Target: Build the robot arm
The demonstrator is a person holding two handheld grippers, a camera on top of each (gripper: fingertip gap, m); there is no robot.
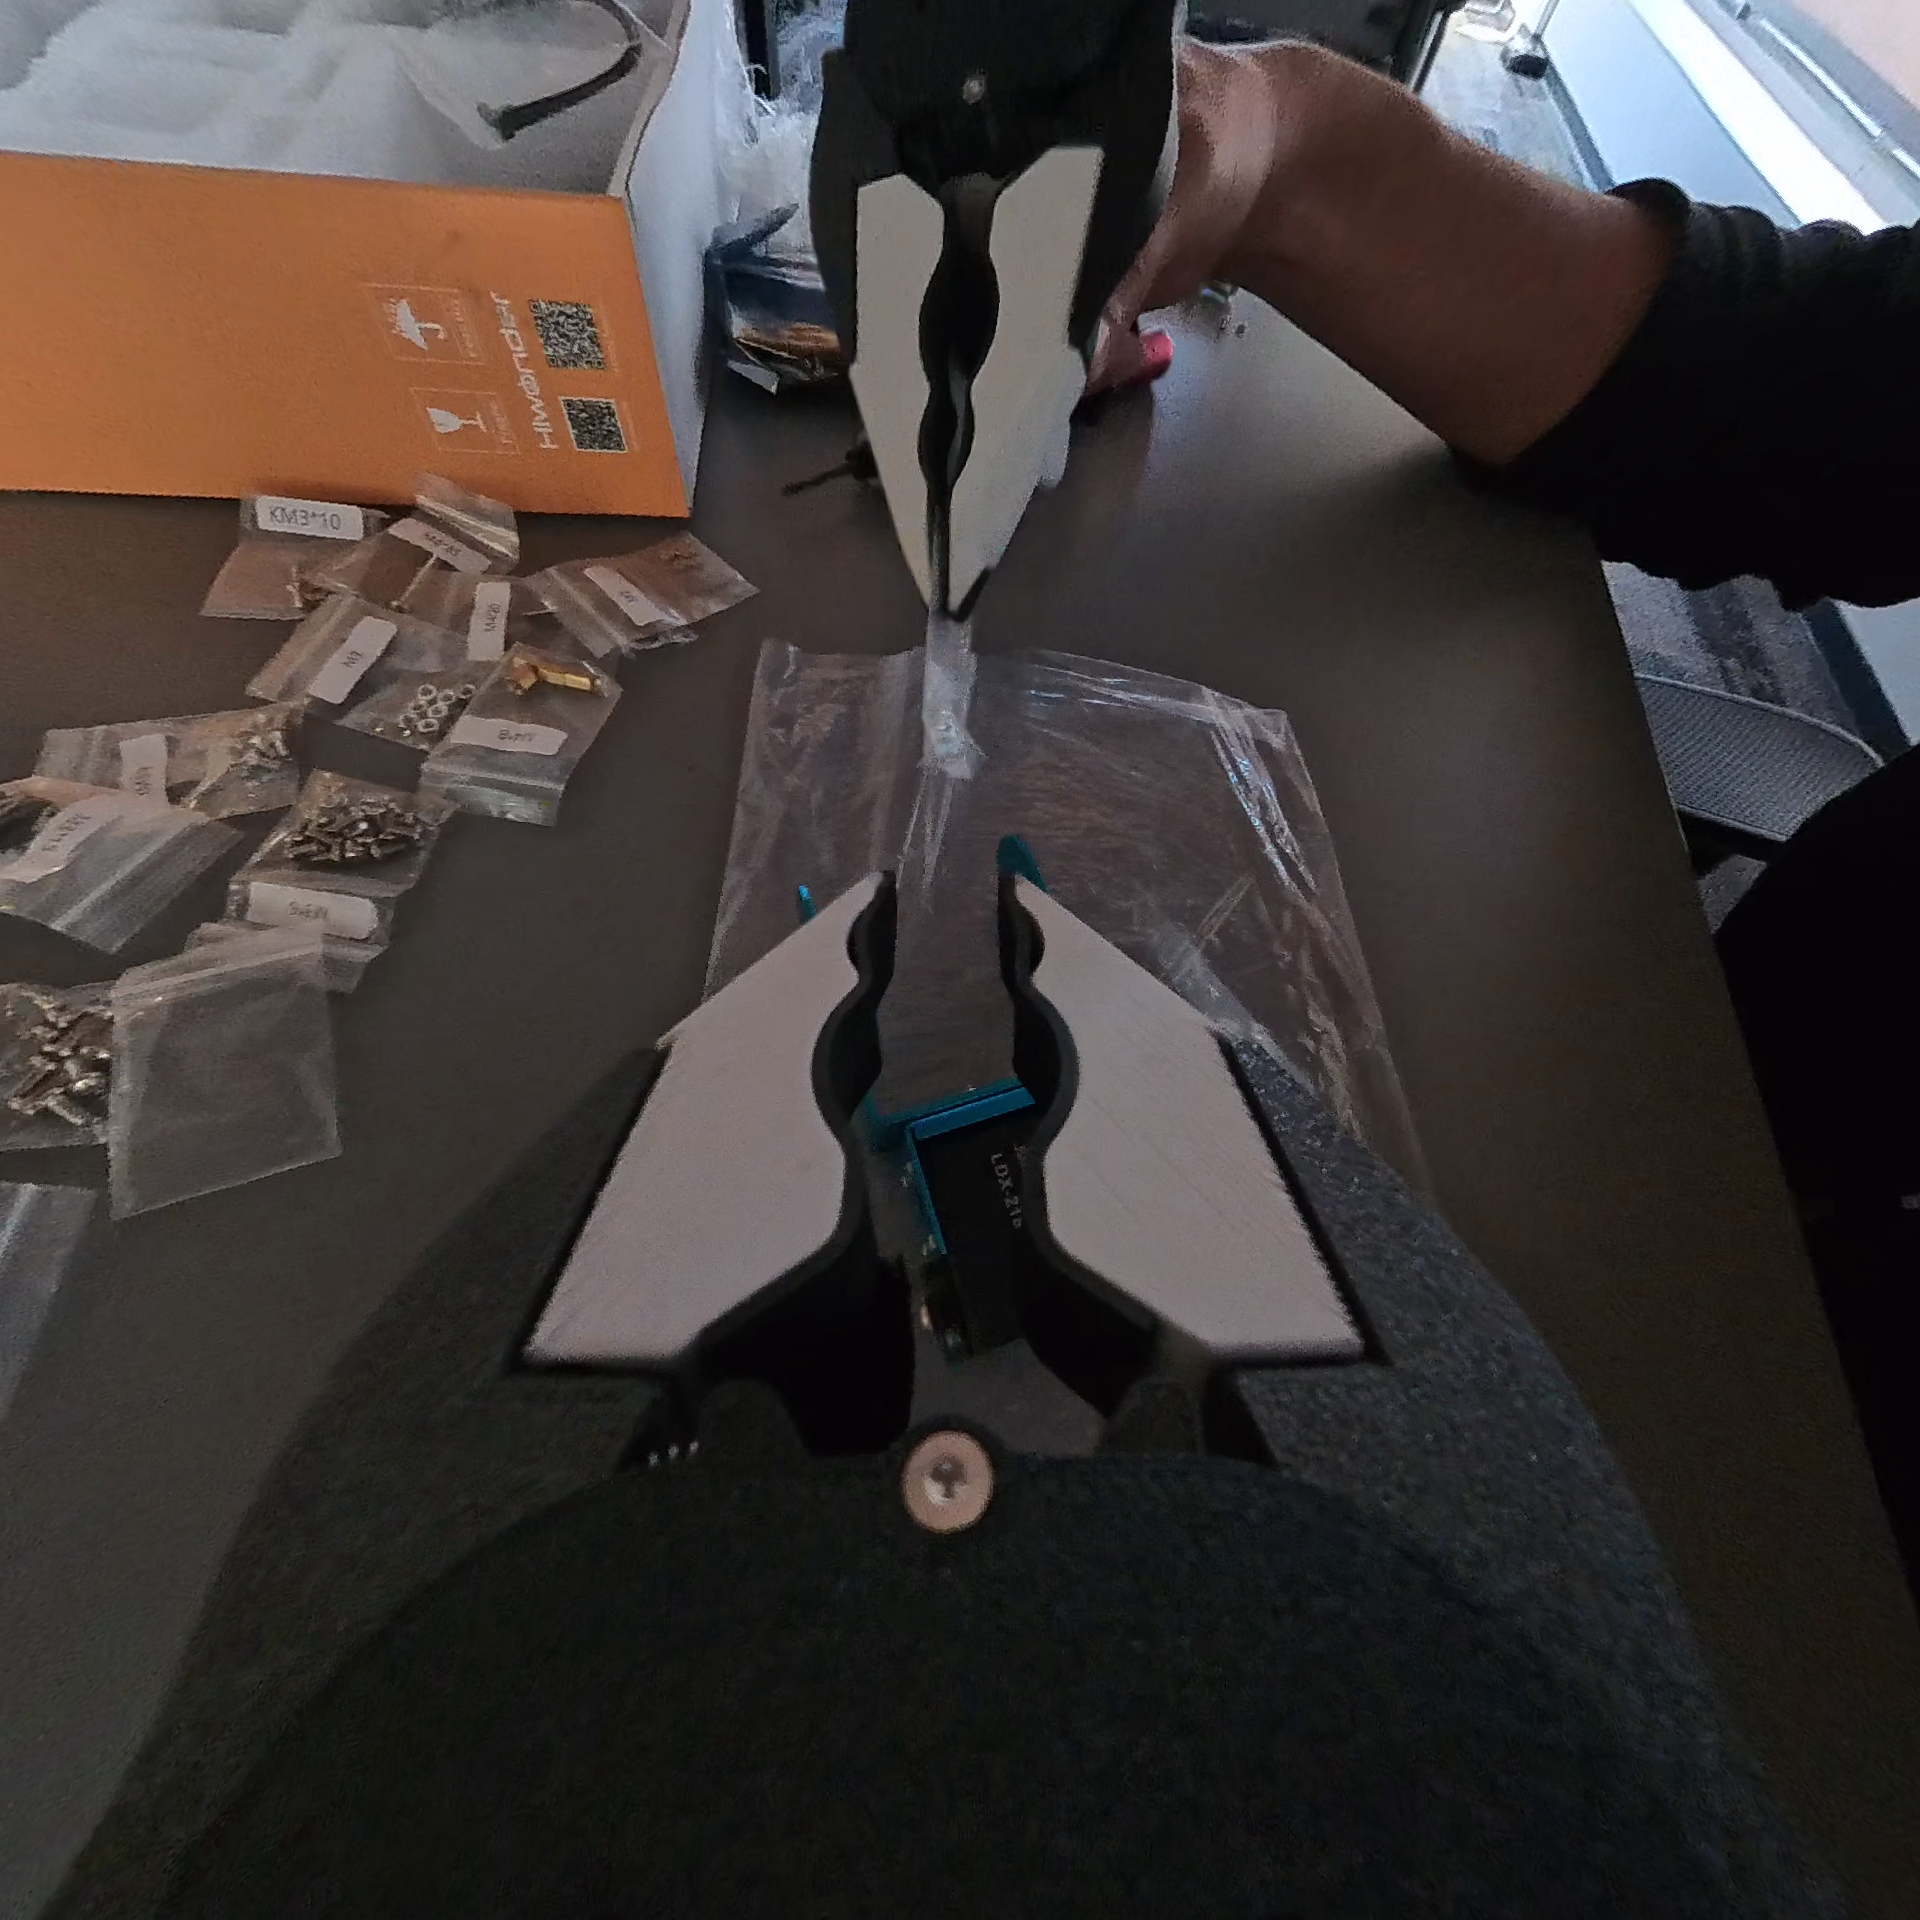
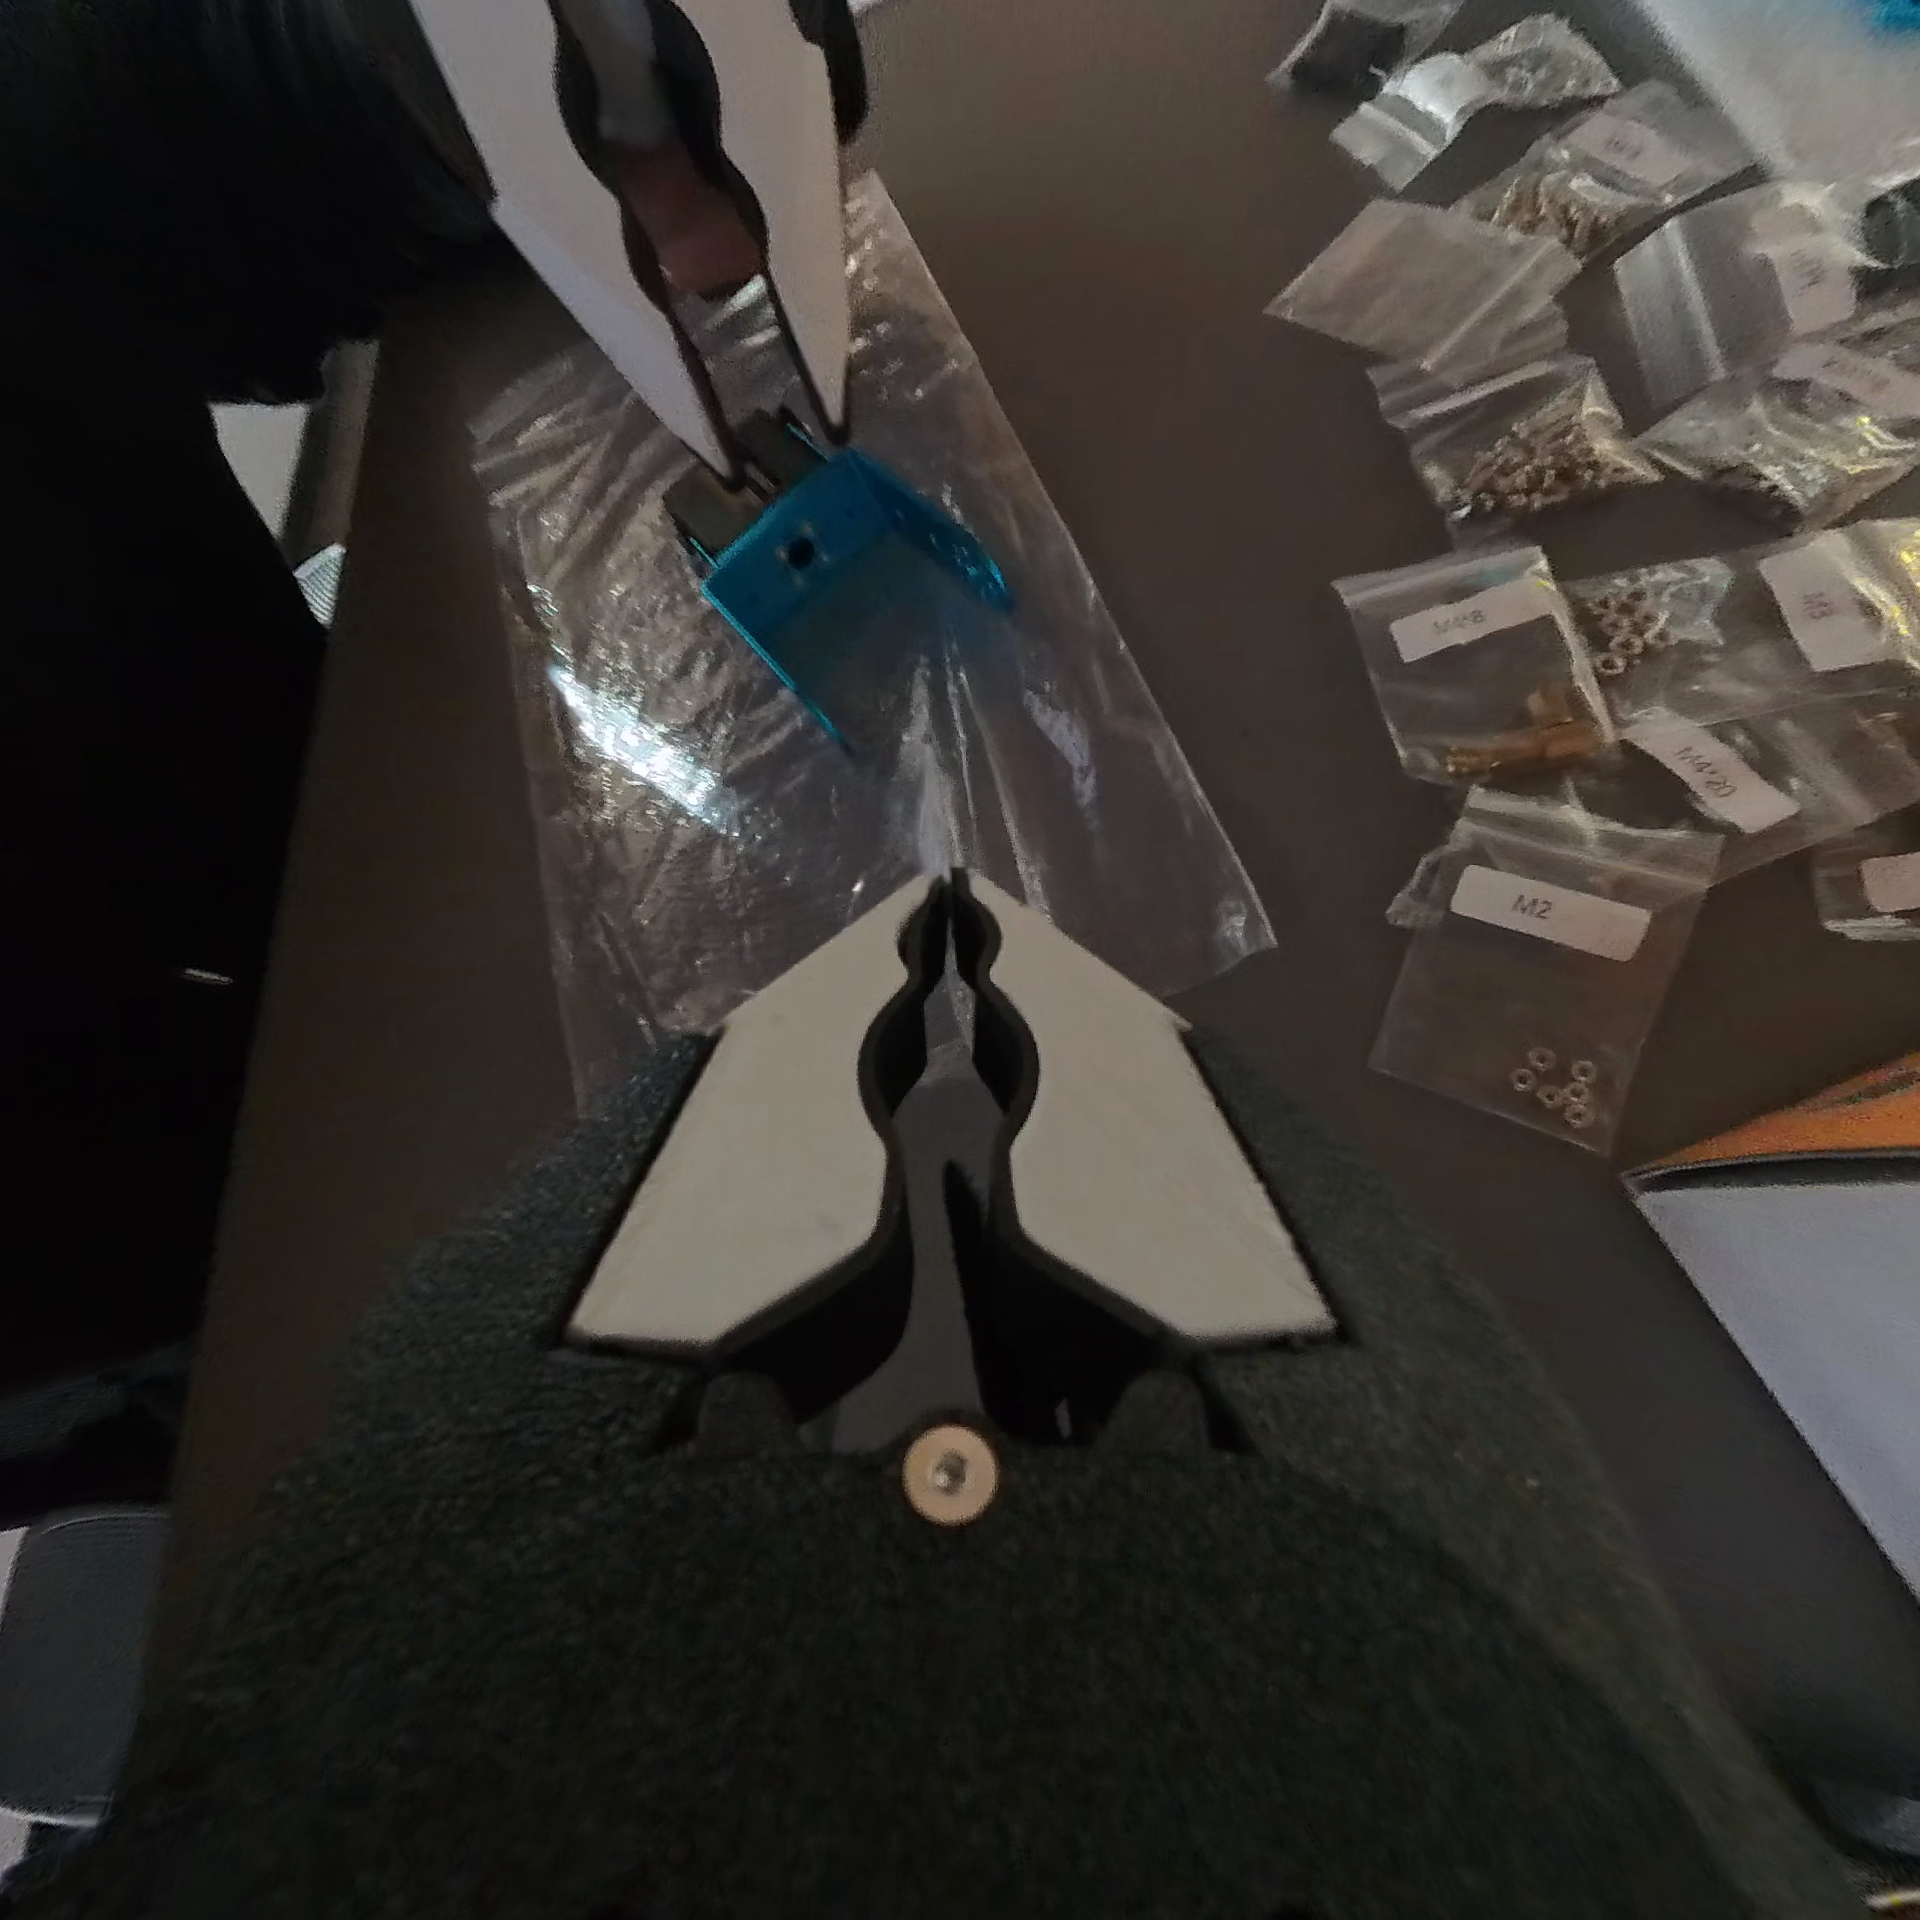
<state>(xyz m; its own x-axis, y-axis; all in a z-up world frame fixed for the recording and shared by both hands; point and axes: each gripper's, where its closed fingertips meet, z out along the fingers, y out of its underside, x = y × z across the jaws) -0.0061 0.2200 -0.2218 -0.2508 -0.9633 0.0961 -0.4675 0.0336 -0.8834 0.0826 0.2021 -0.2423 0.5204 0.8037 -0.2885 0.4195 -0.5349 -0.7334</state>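
Pinching the bag (image 1: 1039,790) end tight in my right claw (image 2: 952,883), my left claw (image 1: 945,904) part-open around the servo (image 2: 821,551), I'd pull straight apart.

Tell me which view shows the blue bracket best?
The right wrist view: the blue bracket lies in the open, with the left gripper shut on its black part. In the left wrist view, the fingers hide most of it.

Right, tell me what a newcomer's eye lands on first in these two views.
First, the two grippers meeting over a clear plastic bag on the dark table: the left gripper grips a black servo with a blue metal bracket, and the right gripper pinches the bag's far edge shut. Next, the scatter of small labelled hardware bags to the left, below an orange box.
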